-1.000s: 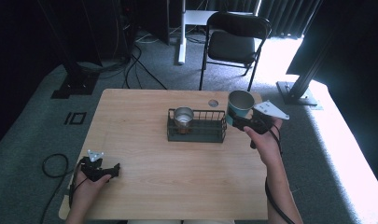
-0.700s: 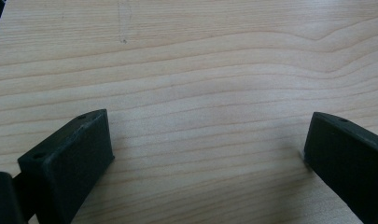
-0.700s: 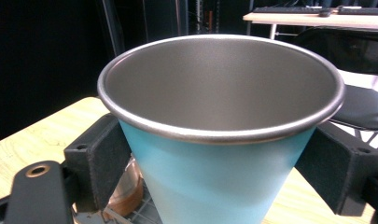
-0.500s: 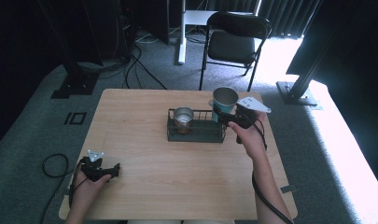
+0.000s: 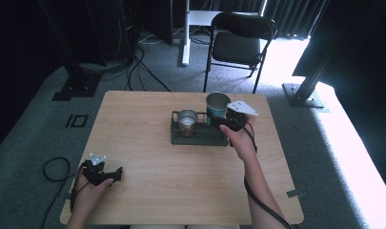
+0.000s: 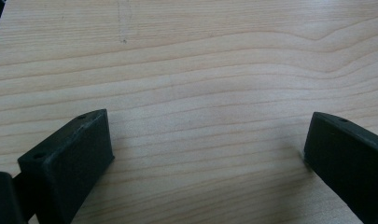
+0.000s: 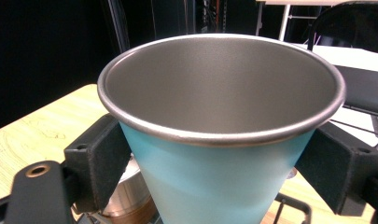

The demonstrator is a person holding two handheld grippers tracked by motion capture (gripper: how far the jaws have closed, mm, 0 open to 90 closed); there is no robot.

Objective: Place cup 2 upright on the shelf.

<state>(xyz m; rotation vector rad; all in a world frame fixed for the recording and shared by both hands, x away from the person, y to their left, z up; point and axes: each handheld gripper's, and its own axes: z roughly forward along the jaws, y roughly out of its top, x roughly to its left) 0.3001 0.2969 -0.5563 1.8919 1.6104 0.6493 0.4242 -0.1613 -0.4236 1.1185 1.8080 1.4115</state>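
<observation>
While my right gripper [image 5: 219, 120] pinches the teal cup [image 5: 217, 106] just above the wire basket [image 5: 199, 136], I judge lowering it beside the steel cup [image 5: 187, 119] comes next; my left gripper [image 5: 115, 173] rests spread on the counter [image 5: 181, 181].

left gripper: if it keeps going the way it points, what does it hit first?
Probably nothing soon. The left gripper, jaws open, points right along the bare table; that line looks free and seems to pass nearer the person than the basket, though depth is unclear.
</observation>
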